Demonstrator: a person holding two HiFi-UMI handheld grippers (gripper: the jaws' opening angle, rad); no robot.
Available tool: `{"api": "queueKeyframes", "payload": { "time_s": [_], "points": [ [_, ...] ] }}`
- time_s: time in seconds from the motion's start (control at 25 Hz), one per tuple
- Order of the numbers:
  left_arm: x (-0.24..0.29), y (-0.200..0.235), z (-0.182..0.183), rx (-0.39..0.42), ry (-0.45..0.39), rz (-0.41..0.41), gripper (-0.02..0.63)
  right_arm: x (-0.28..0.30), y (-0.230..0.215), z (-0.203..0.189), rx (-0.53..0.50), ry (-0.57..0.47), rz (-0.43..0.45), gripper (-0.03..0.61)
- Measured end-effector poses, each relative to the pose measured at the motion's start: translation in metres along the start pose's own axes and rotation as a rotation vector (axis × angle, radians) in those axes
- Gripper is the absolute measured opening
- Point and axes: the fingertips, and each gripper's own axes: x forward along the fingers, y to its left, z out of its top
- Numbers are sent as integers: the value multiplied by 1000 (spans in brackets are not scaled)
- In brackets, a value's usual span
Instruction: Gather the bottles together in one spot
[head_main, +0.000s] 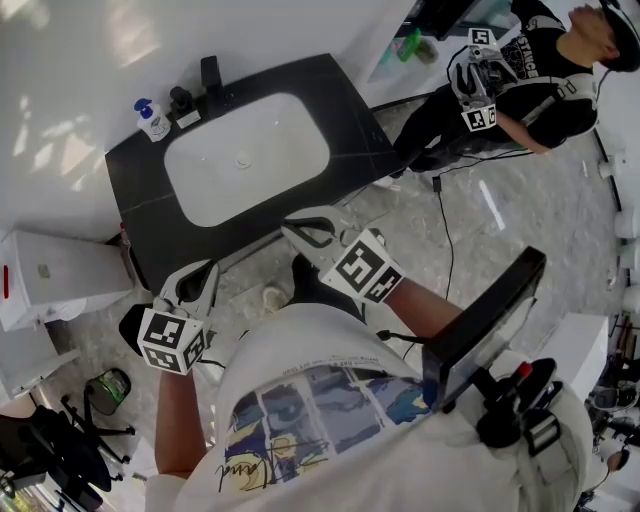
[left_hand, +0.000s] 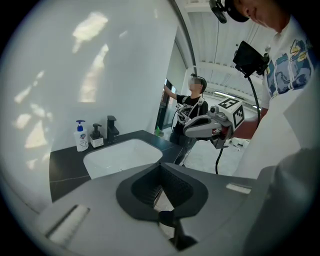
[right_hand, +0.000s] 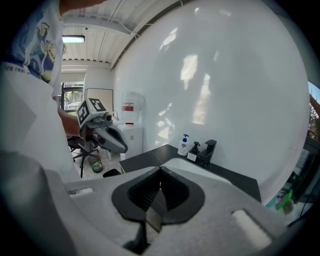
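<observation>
Upper left on the surface (head_main: 140, 215), the white pump bottle (head_main: 152, 122) and the dark pump bottle (head_main: 181, 102) look light and slick, so I'd grip their bodies. The left hand-held gripper (left_hand: 161, 164) and right hand-held gripper (right_hand: 161, 167) are closed and empty.

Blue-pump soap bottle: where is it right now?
Head view, upper left: the soap bottle stands on the counter beside the black dispenser, left of the faucet.

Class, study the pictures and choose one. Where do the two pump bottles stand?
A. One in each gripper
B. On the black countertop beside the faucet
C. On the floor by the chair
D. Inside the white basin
B: the white pump bottle and the dark pump bottle stand side by side on the black countertop, next to the faucet and outside the basin.
</observation>
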Motion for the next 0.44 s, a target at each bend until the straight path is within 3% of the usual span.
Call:
{"api": "queueKeyframes", "payload": {
  "time_s": [0.44],
  "points": [
    [3,1,1,0,2,-9,2,0,-2,-1,-6,15,-3,2]
  ]
}}
